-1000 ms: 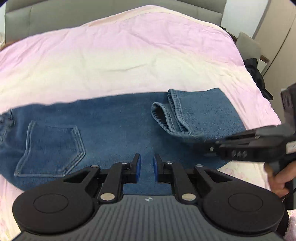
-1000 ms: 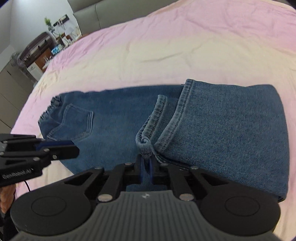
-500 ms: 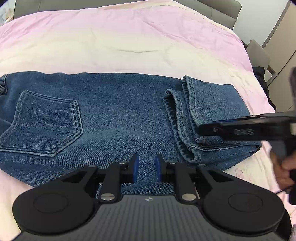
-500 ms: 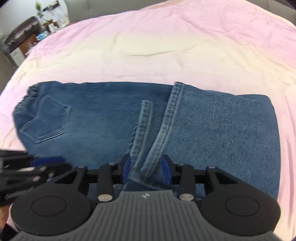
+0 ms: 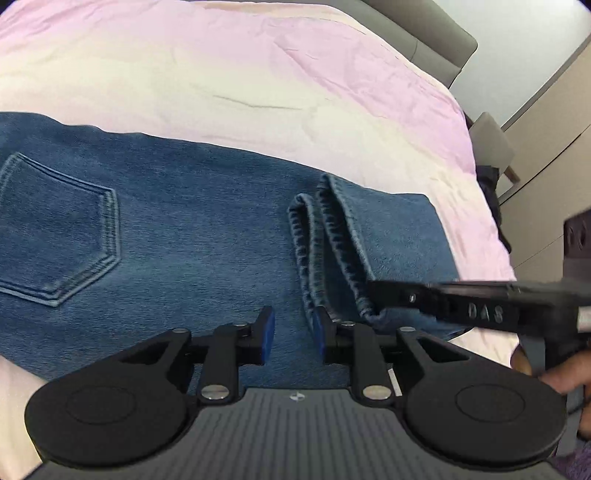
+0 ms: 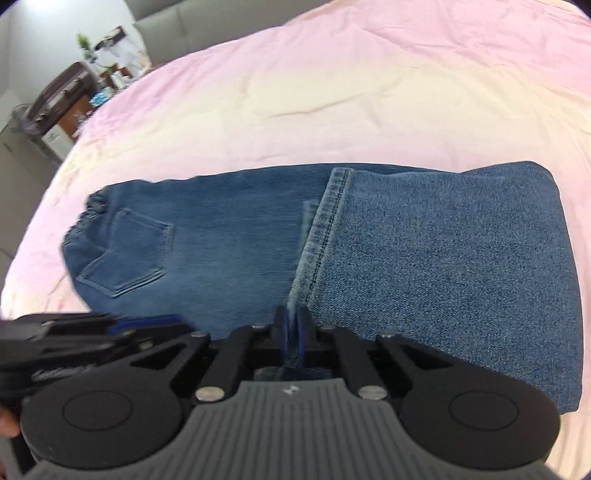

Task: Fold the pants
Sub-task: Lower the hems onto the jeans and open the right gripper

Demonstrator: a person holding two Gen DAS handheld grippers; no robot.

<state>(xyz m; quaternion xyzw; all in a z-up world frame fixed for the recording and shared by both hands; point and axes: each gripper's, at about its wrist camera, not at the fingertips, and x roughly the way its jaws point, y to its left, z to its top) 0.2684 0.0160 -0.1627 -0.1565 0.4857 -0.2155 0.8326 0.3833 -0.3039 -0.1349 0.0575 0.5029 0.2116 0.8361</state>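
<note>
Blue jeans [image 5: 184, 229] lie flat on a pink and cream bedsheet [image 5: 221, 74], back pocket [image 5: 55, 236] up, the legs folded over so both hems [image 5: 332, 240] rest mid-length. My left gripper [image 5: 293, 332] hovers over the near edge of the denim just left of the hems; its jaws are opening and no fabric is between the pads. In the right wrist view the folded leg panel [image 6: 443, 258] fills the right side. My right gripper [image 6: 291, 323] is shut on the near end of the hem. It enters the left wrist view from the right [image 5: 380, 295].
A grey headboard [image 5: 424, 33] runs along the far side of the bed. Off the bed's right edge stand a chair with dark clothing [image 5: 491, 158] and beige cabinets [image 5: 546, 147]. A cluttered sideboard [image 6: 62, 99] stands beyond the left corner. A person's hand [image 5: 561, 373] holds the right gripper.
The right gripper opened around the hem half a second ago and has shut on it again. The left gripper's jaws have spread wider, and it has rolled and sunk closer to the jeans.
</note>
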